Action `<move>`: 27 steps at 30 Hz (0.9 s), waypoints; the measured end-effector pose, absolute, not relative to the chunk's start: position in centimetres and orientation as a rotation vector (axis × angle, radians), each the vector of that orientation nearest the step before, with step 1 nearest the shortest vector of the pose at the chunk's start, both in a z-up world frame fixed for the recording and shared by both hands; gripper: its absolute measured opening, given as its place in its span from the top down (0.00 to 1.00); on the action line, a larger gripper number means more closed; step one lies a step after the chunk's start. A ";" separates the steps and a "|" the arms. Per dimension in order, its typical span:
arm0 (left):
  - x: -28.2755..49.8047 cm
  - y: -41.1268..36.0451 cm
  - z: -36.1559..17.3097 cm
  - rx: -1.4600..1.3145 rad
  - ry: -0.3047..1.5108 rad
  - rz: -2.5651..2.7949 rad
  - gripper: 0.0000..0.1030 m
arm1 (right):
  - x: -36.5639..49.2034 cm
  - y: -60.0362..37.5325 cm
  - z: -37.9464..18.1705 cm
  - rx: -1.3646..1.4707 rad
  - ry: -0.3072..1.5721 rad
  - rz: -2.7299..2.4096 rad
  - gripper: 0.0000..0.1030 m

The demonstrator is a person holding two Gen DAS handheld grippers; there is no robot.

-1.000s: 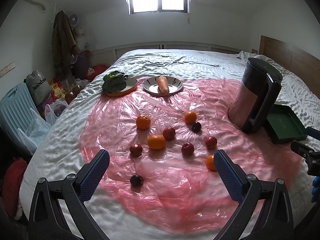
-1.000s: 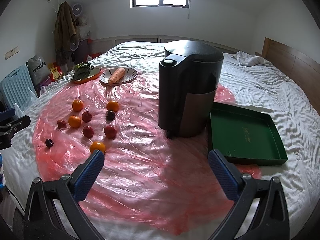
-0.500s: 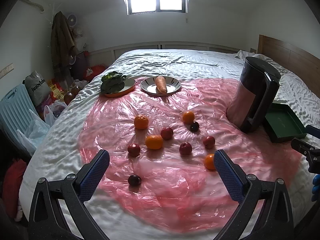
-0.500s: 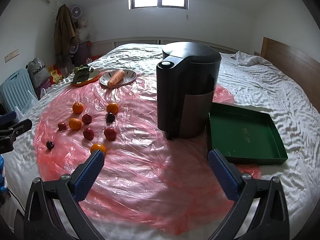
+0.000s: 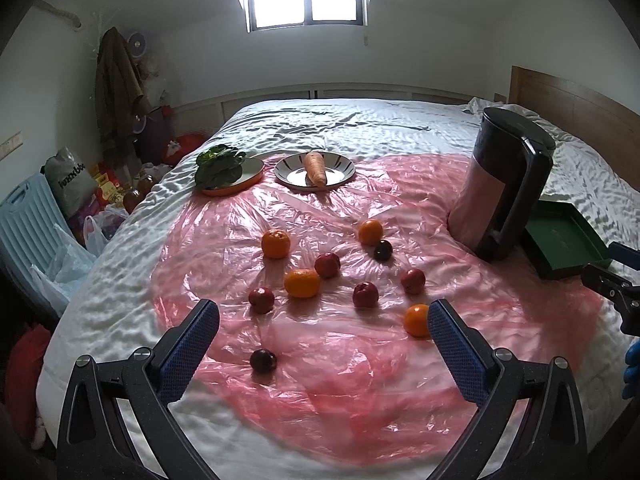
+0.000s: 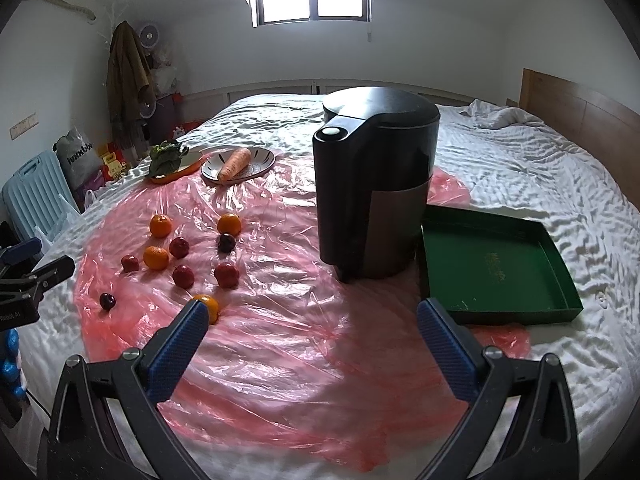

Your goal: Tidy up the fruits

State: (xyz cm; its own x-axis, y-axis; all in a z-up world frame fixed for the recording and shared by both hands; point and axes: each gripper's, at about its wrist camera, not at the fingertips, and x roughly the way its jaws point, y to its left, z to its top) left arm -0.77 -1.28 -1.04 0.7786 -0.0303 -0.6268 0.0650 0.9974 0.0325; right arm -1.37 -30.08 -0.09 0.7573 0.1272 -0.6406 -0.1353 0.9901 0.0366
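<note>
Pink plastic sheet [image 5: 320,380] over white bed, round fruit scattered mid-frame.
We hold both grippers wide open, empty; left gripper [image 5: 323,344] nearest the dark purple plum [image 5: 263,360], lower centre.

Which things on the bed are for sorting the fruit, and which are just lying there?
For the job: oranges, red apples, dark plums, green tray, both open tongs.

Just lying about: carrot, leafy greens, black kettle.

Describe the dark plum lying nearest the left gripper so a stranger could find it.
Start at the pink plastic sheet spread over the bed. The fruit lies scattered on it; the dark plum sits alone at the near edge of the cluster. It is near-black, unlike the red and orange fruit behind.
</note>
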 end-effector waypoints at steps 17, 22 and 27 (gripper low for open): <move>-1.2 -1.4 -1.3 0.046 0.672 -0.053 0.01 | -1.9 -29.5 0.1 -0.013 0.672 0.150 0.00; -1.3 -1.4 -1.3 0.046 0.665 -0.054 0.01 | -1.9 -29.2 0.0 -0.013 0.668 0.152 0.00; -1.2 -1.3 -1.4 0.046 0.676 -0.056 0.01 | -2.0 -29.0 0.1 -0.016 0.648 0.149 0.00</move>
